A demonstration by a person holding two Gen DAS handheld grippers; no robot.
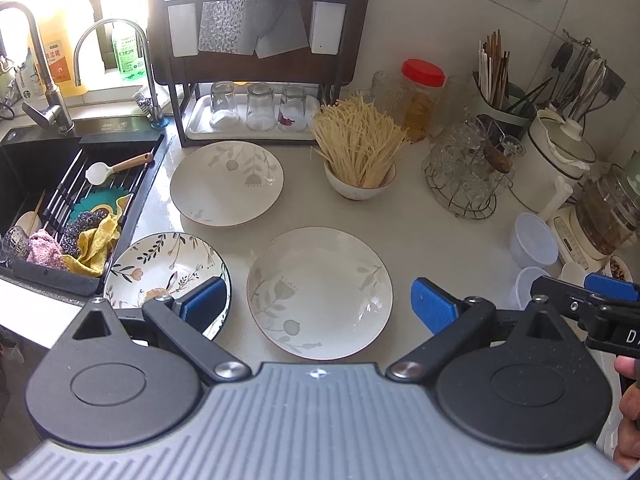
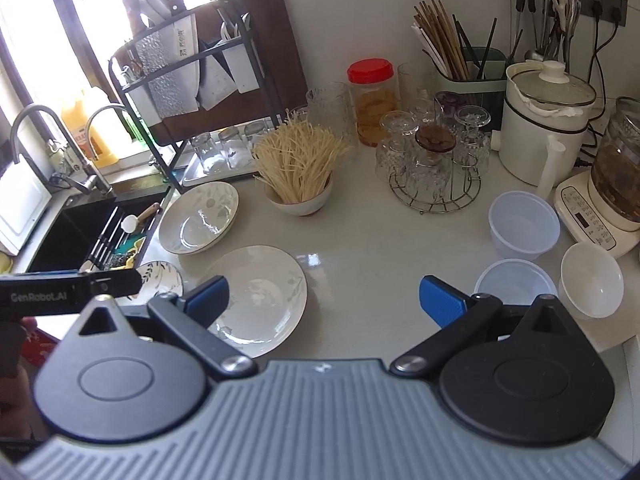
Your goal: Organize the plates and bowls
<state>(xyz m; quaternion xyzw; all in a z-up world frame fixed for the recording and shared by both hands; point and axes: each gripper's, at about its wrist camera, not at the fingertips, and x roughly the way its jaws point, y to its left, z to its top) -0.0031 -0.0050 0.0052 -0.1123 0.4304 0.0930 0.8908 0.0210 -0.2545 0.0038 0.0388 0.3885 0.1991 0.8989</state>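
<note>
Three plates lie on the pale counter. A white leaf-print plate sits nearest, a second one lies behind it, and a dark-rimmed flower plate rests by the sink. On the right stand two clear plastic bowls and a white bowl. My left gripper hovers open above the nearest plate, holding nothing. My right gripper is open over bare counter between that plate and the bowls.
A black sink with cloths and a spoon lies left. Behind are a dish rack with glasses, a bowl of dry noodles, a red-lidded jar, a wire stand of glasses, a chopstick holder and kettles.
</note>
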